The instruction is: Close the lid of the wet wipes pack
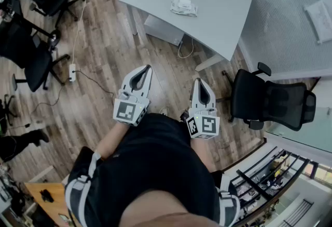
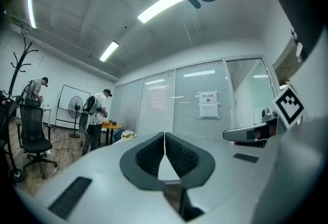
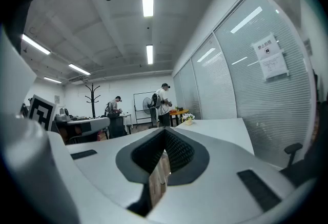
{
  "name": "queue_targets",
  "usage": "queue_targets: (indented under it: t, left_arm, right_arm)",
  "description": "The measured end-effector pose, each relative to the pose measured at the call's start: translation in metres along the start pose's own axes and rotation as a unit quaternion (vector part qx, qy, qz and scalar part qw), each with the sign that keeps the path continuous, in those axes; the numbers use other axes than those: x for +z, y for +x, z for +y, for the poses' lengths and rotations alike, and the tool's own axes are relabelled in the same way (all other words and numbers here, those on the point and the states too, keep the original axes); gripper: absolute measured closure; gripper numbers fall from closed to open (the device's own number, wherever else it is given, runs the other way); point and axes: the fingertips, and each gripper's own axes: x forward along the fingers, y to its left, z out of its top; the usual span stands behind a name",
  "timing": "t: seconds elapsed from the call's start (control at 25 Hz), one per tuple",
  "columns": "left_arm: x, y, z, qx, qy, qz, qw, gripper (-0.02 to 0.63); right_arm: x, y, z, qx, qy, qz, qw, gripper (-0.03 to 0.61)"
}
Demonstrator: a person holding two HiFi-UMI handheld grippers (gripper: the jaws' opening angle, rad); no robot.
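Note:
The wet wipes pack (image 1: pixel 183 7), white and crumpled, lies on the white table (image 1: pixel 218 18) ahead of me. It is too small to tell how its lid stands. Both grippers are held close to my body over the wooden floor, well short of the table, and they point level towards it. My left gripper (image 1: pixel 147 68) is shut with nothing between its fingers, and its own view shows the dark pads of the left gripper (image 2: pixel 164 134) meeting at the tips. My right gripper (image 1: pixel 198 81) is shut and empty too, as the right gripper (image 3: pixel 165 130) shows in its own view.
A black office chair (image 1: pixel 272 101) stands right of the table. More black chairs (image 1: pixel 39 59) stand at the left, by a power strip (image 1: pixel 72 71) with cables on the floor. A person (image 2: pixel 96 115) and another person (image 3: pixel 164 102) stand far back. Glass partitions run along the right.

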Motion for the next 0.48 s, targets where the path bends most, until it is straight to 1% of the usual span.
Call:
queue_targets:
  t: [0.24, 0.48]
  left_arm:
    - [0.0001, -0.0005, -0.0047, -0.002, -0.002, 0.000, 1.0000, 0.586]
    - [0.0008, -0.0030, 0.0006, -0.003, -0.009, 0.002, 1.0000, 0.587]
  right_arm:
    - [0.0000, -0.0026, -0.0002, 0.001, -0.003, 0.002, 1.000, 0.557]
    - [0.0036, -0.0018, 0.0076, 0.000, -0.006, 0.002, 1.000, 0.557]
